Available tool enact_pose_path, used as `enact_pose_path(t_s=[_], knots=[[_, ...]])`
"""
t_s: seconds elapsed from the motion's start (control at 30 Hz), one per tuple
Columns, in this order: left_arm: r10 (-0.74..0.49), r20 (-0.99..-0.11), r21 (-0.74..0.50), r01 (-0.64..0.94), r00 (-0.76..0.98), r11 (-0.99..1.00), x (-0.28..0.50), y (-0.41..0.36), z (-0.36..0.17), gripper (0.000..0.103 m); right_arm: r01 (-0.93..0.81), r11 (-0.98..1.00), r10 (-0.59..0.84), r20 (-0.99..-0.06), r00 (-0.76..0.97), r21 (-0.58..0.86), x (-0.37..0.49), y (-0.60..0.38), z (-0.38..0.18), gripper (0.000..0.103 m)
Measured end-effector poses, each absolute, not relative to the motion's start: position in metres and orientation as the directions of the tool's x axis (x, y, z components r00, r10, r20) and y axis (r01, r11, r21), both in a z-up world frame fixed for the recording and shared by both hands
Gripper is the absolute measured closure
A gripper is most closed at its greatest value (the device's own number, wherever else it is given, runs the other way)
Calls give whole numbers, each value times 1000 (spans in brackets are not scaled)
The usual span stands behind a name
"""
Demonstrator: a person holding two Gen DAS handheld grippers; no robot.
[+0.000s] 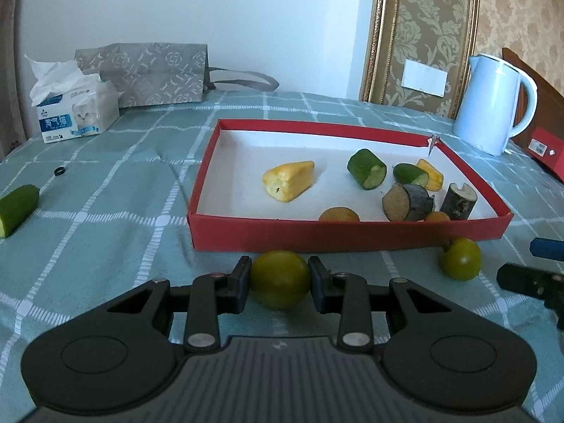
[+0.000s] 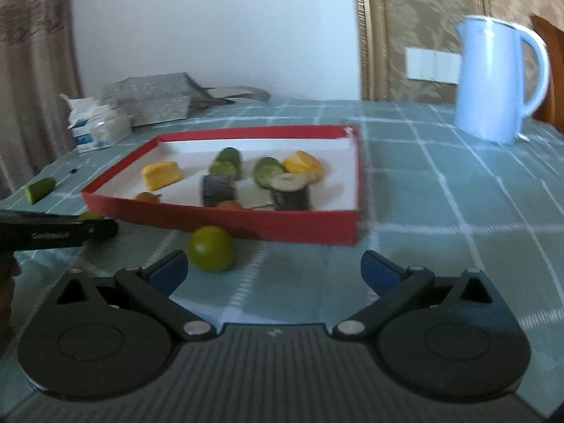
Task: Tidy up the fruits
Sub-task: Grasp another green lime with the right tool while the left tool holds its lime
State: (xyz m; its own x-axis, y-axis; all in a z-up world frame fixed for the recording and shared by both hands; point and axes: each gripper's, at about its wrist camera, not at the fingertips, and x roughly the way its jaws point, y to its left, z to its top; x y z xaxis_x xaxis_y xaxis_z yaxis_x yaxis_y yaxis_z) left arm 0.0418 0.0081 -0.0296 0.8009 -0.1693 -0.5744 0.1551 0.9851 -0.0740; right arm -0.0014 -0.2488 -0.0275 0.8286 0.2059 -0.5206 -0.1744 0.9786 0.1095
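Left tongs (image 1: 280, 278) grip green fruit (image 1: 280, 283); tray (image 1: 352, 234) holds pieces.

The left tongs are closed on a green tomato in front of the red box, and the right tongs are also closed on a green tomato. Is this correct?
Not fully. The left tongs do grip a green tomato before the red box, but the right wrist view shows the right tongs open and empty; the second tomato lies loose on the cloth.

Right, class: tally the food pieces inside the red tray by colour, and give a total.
Yellow pieces: 2
Green pieces: 2
Dark pieces: 2
Orange pieces: 2
Total: 8
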Motion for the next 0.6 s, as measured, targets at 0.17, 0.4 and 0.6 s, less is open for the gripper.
enact_pose_path(t_s=[0.17, 0.4, 0.6], knots=[[-169, -575, -76, 154, 801, 985, 43, 8, -30, 69, -216, 976, 200, -513, 835, 29, 4, -230, -22, 0], [-174, -575, -83, 155, 799, 984, 43, 8, -29, 69, -264, 963, 200, -533, 822, -46, 19, -209, -22, 7], [-176, -575, -86, 155, 799, 984, 43, 9, -30, 69, -296, 953, 212, -563, 799, -61, 24, -196, -30, 16]])
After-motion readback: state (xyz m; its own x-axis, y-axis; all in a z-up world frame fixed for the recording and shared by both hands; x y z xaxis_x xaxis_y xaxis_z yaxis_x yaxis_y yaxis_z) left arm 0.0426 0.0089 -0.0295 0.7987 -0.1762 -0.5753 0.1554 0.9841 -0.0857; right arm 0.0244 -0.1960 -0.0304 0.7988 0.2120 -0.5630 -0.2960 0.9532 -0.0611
